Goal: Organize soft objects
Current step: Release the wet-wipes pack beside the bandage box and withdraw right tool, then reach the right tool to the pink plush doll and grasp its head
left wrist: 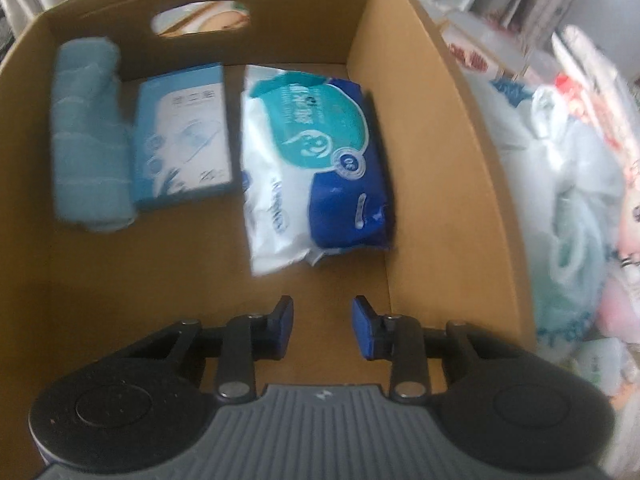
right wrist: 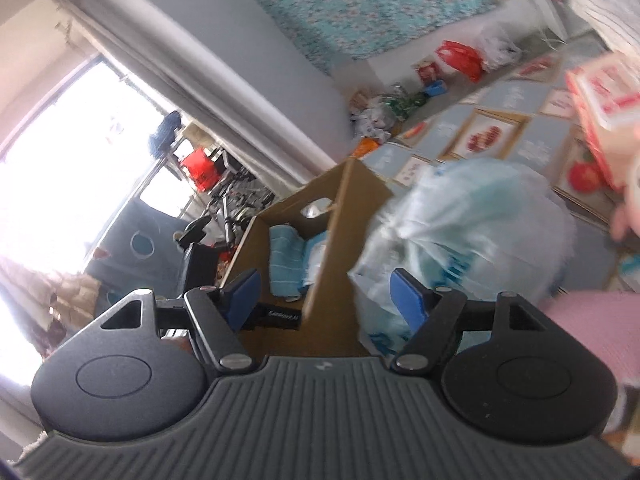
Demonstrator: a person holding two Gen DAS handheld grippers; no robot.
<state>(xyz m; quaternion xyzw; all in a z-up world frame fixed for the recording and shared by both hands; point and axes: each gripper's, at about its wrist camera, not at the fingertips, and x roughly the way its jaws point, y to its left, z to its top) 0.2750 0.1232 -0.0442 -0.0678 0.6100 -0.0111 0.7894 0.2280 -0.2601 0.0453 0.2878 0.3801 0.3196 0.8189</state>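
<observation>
A brown cardboard box [left wrist: 432, 160] holds a rolled light-blue towel [left wrist: 88, 136] at the left, a blue and white flat box [left wrist: 184, 136] in the middle and a blue and white wet-wipes pack [left wrist: 312, 168] at the right. My left gripper [left wrist: 322, 328] is open and empty, hovering inside the box near its front. My right gripper [right wrist: 324, 296] is open and empty, tilted, outside the box [right wrist: 340, 240]. A translucent plastic bag with pale blue contents [right wrist: 472, 232] lies by its right finger; the towel also shows here [right wrist: 284, 260].
Beside the box's right wall lie plastic bags [left wrist: 568, 184] and pink soft items [left wrist: 624, 304]. In the right wrist view, framed pictures [right wrist: 492, 136] cover the floor, a red and white carton [right wrist: 608, 112] sits at the right, and a window with clutter is at the left.
</observation>
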